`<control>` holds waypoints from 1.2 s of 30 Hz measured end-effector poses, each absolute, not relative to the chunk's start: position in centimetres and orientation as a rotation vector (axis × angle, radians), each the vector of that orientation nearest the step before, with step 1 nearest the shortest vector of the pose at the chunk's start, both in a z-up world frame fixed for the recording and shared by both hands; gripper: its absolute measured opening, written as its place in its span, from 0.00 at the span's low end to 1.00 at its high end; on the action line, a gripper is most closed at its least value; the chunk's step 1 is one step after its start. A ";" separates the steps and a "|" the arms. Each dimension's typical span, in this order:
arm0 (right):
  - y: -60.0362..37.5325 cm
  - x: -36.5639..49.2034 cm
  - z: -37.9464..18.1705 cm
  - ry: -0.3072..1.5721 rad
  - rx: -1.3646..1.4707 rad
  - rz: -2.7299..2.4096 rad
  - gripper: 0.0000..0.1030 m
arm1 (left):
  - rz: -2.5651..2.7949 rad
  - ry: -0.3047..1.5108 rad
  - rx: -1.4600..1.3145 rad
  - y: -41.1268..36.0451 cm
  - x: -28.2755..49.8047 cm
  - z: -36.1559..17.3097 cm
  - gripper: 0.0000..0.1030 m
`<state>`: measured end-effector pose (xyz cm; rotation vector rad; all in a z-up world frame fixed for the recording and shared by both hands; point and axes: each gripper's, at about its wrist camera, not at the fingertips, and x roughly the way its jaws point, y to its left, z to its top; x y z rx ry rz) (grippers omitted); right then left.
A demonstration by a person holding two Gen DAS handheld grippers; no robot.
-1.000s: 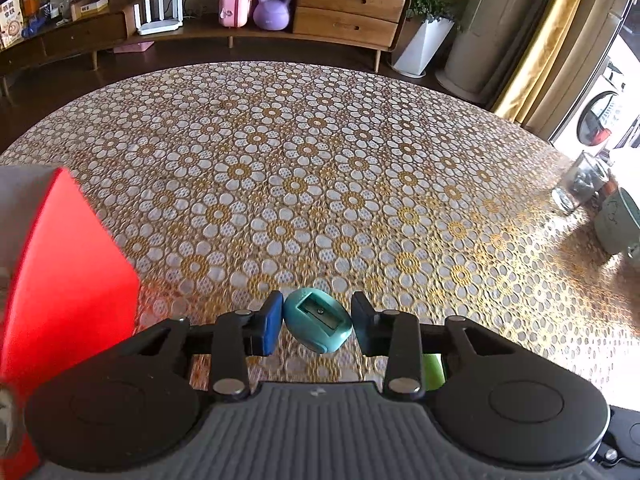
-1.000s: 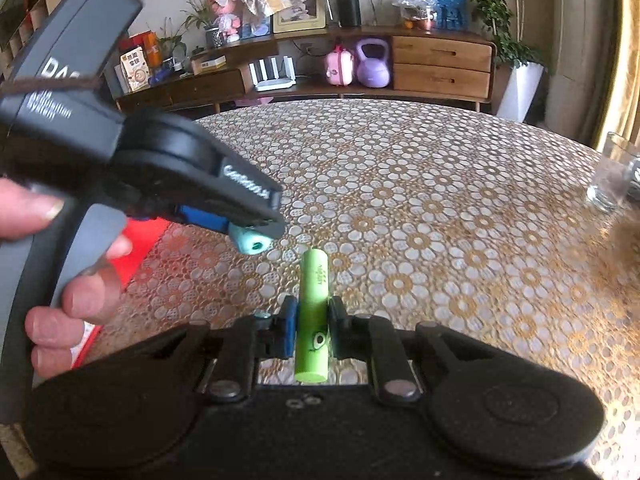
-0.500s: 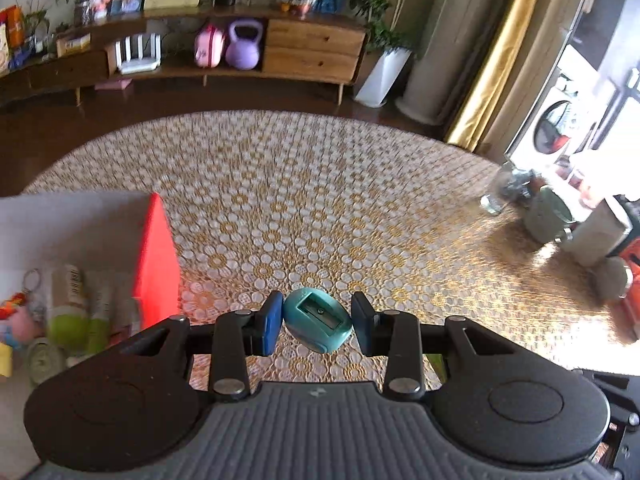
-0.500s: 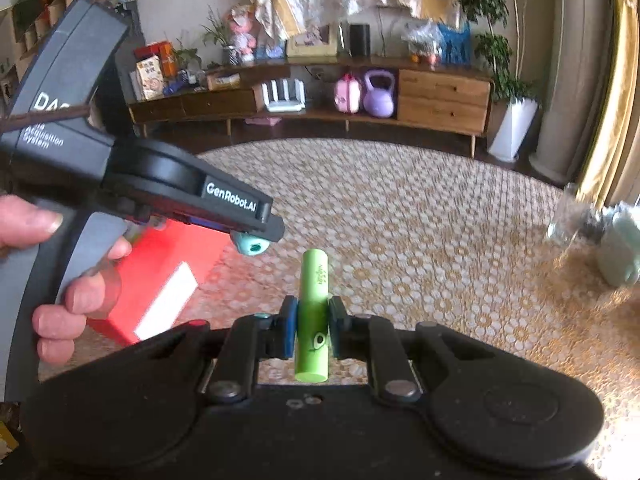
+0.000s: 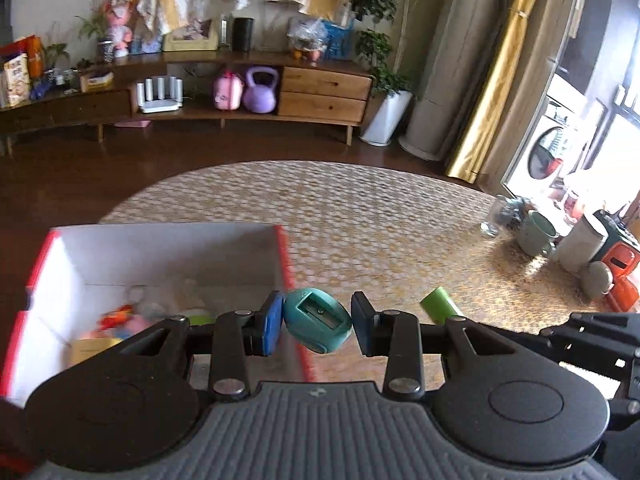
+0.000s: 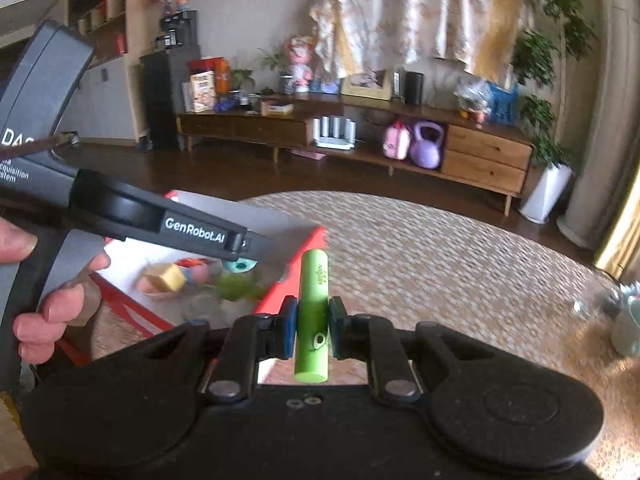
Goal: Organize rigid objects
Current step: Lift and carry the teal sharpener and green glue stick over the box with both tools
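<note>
Presently, the left claw [image 5: 316, 322] is clamped on a teal egg-shaped plastic pencil sharpener [image 5: 317, 320], held above the near right wall of an open red cardboard box with a white interior [image 5: 160, 248]. The right claw [image 6: 314, 328] is clamped on a lime-green plastic cylinder [image 6: 313, 316], held roughly upright just beside the box's red corner. Inside the box lie several small items, blurred; a yellow block [image 6: 165, 276] is discernible. The box rests on a round bench covered with a gold floral lace cloth [image 5: 380, 220]. A person's hand [image 6: 48, 304] grips the left tool's handle.
</note>
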<state>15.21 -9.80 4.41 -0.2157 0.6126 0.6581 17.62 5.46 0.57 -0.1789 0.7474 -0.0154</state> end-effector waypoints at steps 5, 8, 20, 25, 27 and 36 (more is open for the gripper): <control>-6.6 14.5 5.0 0.604 -0.224 0.701 0.15 | 0.024 0.741 -0.179 9.6 15.5 1.2 0.35; -4.8 14.3 5.2 0.605 -0.226 0.725 0.15 | 0.047 0.739 -0.165 11.8 14.6 1.5 0.35; 0.5 16.8 2.8 0.678 -0.206 0.727 0.15 | 0.098 0.817 -0.137 18.8 14.6 -1.0 0.35; 2.3 19.3 0.9 0.716 -0.221 0.705 0.15 | 0.112 0.856 -0.105 20.2 16.7 -3.0 0.35; 3.1 20.7 0.1 0.735 -0.231 0.695 0.15 | 0.113 0.876 -0.106 20.8 17.8 -3.8 0.35; 5.5 25.7 -3.9 0.830 -0.244 0.664 0.15 | 0.117 0.945 -0.111 21.6 23.2 -7.3 0.35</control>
